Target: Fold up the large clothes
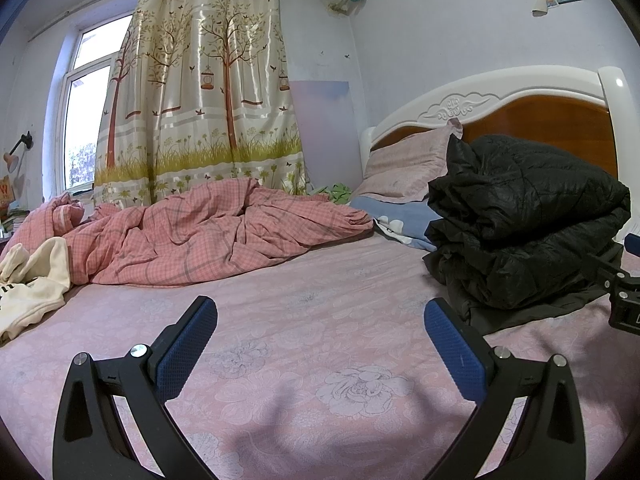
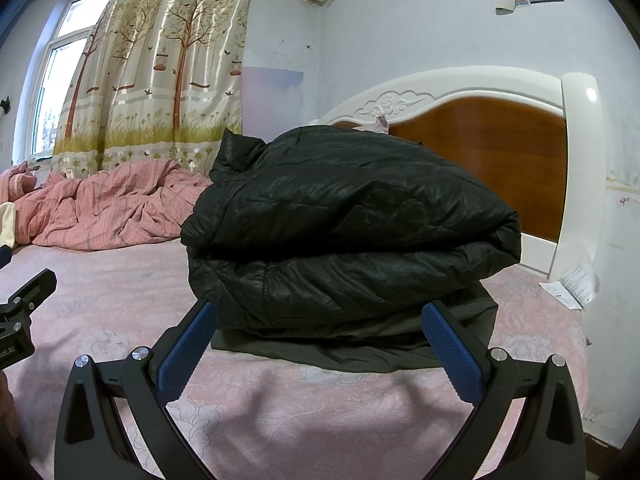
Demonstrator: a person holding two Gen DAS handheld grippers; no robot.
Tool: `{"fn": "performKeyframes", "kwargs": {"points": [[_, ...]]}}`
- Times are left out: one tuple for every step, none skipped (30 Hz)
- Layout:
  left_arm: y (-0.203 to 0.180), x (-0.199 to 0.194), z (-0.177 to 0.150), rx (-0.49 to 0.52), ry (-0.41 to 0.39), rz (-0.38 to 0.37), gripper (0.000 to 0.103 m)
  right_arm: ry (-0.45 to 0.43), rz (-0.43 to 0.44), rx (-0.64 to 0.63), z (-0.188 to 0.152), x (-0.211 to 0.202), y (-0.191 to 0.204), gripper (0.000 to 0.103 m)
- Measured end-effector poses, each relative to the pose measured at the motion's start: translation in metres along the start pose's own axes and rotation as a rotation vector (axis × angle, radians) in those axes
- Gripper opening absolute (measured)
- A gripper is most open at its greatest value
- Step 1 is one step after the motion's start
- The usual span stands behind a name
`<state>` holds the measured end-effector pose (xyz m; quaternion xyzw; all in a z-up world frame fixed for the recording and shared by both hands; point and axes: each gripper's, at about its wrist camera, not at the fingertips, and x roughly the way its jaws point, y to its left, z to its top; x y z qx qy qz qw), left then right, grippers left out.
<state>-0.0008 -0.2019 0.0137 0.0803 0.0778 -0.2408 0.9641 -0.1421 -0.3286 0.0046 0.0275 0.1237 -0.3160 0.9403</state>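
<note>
The black padded coat (image 2: 344, 224) sat folded in a stack at frame centre on the bed (image 2: 280, 392). Both the left claw (image 1: 320, 344) and right claw (image 2: 318, 344) gaped empty, so folding looked essentially finished.

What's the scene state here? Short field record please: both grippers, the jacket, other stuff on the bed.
left gripper: open, holding nothing, over bare bedsheet
right gripper: open, holding nothing, facing the jacket
black jacket: folded into a thick stack, lying on a flat dark garment
pink quilt: crumpled, far side of bed near curtain
cream garment: unfolded, at left edge of bed
pillow: against headboard
</note>
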Motion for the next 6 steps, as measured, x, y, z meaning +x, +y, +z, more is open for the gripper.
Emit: {"fn": "performKeyframes", "kwargs": {"points": [[0.0002,0.0002,0.0000,0.000,0.000,0.000,0.103,0.000,0.000,-0.001,0.0002,0.0001,-0.0002,0.103],[0.0001,0.0001,0.0000,0.000,0.000,0.000,0.103,0.000,0.000,-0.001,0.0001,0.0001,-0.0002,0.103],[0.0002,0.0002,0.0001,0.000,-0.001,0.000,0.103,0.001,0.000,-0.001,0.0000,0.0001,-0.0003,0.103],[0.0002,0.0001,0.0001,0.000,-0.001,0.000,0.103,0.001,0.000,0.000,0.0002,-0.0001,-0.0004,0.103],[0.0002,0.0001,0.0001,0.000,-0.001,0.000,0.103,0.000,0.000,0.000,0.0002,-0.0003,-0.0003,0.103],[-0.0001,-0.0001,0.0001,0.000,0.000,0.000,0.103,0.000,0.000,0.000,0.0002,-0.0002,-0.0003,0.103]]}}
